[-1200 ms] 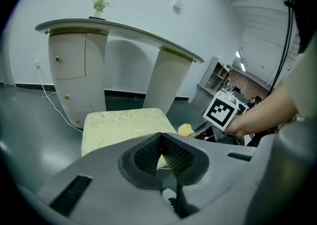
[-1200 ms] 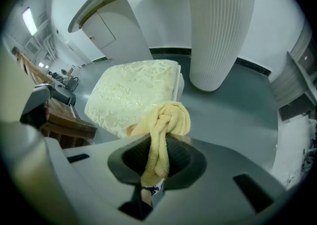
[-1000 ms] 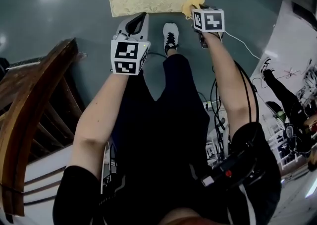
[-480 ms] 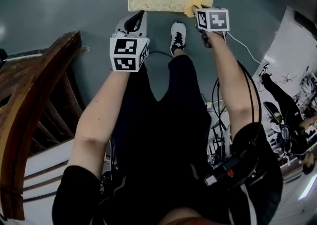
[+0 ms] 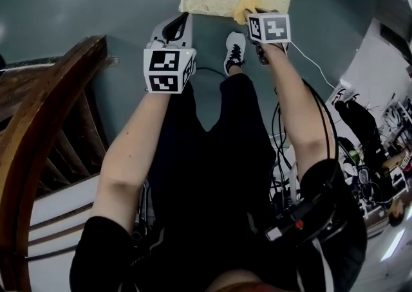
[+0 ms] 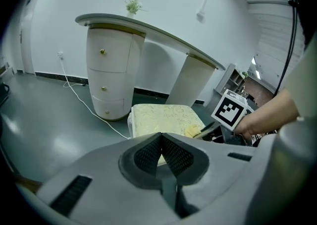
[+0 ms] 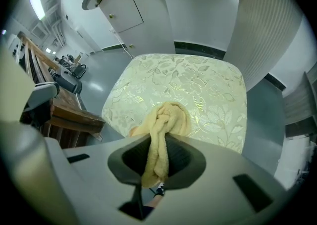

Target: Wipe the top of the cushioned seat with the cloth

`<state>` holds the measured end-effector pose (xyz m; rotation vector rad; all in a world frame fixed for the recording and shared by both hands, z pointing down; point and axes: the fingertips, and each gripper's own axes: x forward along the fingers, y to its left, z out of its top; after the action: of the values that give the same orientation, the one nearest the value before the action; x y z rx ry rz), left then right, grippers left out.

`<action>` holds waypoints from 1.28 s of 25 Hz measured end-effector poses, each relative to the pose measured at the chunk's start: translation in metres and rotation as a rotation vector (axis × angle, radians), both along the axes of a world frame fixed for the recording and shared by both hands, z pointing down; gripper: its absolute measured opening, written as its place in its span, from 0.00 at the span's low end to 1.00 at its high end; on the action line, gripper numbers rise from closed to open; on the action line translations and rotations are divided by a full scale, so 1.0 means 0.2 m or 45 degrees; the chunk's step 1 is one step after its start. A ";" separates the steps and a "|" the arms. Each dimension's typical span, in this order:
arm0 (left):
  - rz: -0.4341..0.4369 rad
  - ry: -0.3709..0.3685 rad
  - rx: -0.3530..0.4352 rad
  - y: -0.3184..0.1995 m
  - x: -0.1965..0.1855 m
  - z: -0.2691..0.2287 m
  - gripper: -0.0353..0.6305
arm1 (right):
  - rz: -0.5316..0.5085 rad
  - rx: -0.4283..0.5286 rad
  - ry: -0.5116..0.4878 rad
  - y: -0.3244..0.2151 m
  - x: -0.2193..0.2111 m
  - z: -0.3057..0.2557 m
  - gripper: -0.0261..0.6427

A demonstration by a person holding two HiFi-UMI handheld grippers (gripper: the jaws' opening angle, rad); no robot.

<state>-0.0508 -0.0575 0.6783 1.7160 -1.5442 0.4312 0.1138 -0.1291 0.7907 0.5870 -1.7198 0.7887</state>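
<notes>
Glossy grey floor (image 5: pixel 96 8), white wall (image 6: pixel 163 1), curved white console (image 6: pixel 110 65), wooden frame (image 5: pixel 45 123).

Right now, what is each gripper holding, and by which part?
The right gripper is shut on the yellow cloth, pinching a bunched fold; the left gripper is shut, empty.

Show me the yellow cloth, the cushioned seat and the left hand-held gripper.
yellow cloth (image 7: pixel 168 117), right gripper view, bunched end beyond the jaws.
cushioned seat (image 7: pixel 198 83), right gripper view, its patterned top.
left hand-held gripper (image 6: pixel 161 137), left gripper view, between its closed fingertips.
</notes>
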 end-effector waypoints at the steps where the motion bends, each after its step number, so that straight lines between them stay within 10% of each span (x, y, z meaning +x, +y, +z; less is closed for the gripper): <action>1: -0.006 -0.003 -0.002 0.02 -0.02 0.00 0.06 | -0.004 0.001 -0.004 0.01 -0.03 0.00 0.13; 24: -0.146 -0.006 -0.002 0.36 -0.37 -0.02 0.06 | -0.267 0.037 -0.105 0.33 -0.81 0.02 0.13; 32: -0.128 -0.025 0.067 0.33 -0.37 -0.31 0.06 | -0.308 0.055 -0.261 0.33 -0.87 -0.37 0.13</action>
<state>-0.1257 0.0076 0.6157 1.6695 -1.6614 0.3601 -0.0595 -0.0634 0.7161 0.3263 -1.9566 0.6574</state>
